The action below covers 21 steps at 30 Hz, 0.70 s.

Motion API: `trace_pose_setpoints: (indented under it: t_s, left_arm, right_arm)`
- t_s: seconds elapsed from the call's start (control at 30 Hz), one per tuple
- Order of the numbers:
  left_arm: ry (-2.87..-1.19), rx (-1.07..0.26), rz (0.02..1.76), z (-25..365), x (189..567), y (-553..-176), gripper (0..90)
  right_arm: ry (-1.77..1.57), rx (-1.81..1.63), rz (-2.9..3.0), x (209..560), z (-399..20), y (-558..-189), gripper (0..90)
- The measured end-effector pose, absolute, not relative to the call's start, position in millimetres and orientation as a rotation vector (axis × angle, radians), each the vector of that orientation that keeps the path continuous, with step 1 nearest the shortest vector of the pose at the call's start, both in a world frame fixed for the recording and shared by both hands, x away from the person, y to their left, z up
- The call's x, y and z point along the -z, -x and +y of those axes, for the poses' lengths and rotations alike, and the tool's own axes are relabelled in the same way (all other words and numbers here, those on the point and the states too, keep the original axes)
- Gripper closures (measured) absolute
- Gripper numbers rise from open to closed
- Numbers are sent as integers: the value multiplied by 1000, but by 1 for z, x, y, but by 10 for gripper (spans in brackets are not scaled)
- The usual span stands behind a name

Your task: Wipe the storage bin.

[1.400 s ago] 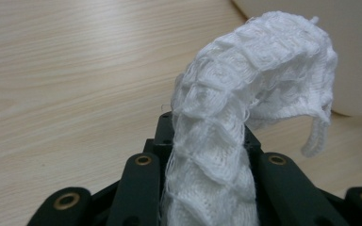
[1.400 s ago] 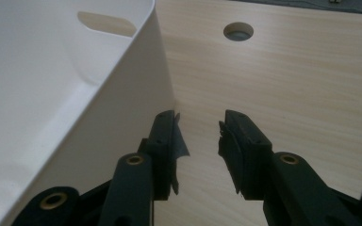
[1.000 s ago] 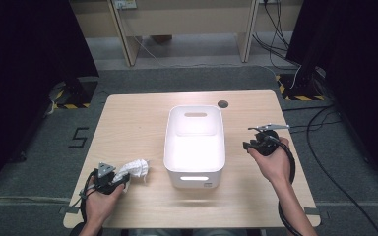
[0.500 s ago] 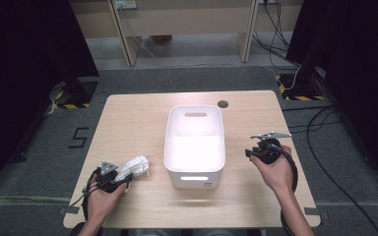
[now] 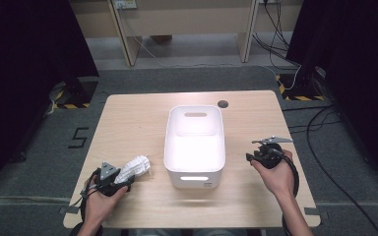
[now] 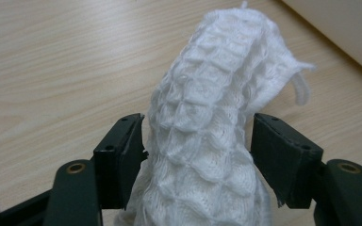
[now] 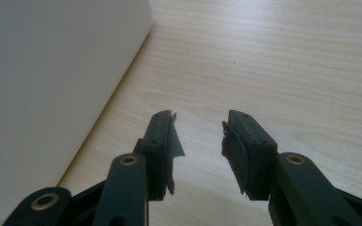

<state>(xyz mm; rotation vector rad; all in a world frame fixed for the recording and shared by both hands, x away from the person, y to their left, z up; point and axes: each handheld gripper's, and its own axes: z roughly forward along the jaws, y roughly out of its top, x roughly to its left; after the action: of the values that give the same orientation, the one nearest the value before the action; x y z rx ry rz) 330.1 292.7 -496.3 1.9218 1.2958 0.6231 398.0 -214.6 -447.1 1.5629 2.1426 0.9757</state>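
Your left gripper [image 5: 119, 183] has just been opening: its jaws now stand released on either side of the rolled white waffle-knit cloth [image 5: 135, 168], which lies between them on the pale wooden table [image 5: 138, 118], just left of the white plastic bin [image 5: 195, 142]. Right of the bin, your right gripper [image 5: 250, 158] has been widening too, jaws apart over bare wood, nothing between them.
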Motion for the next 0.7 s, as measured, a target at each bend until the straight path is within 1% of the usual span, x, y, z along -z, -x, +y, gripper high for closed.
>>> trace_pose_setpoints:
  t_s: [0.23,0.7]
  left_arm:
    - [-1915,-669,1258,295,486,-322,292]
    - [-1870,-695,1247,308,470,-306,296]
  right_arm:
    - [-1572,-976,2139,449,-217,-392,612]
    - [-1525,-988,2126,453,-223,-377,596]
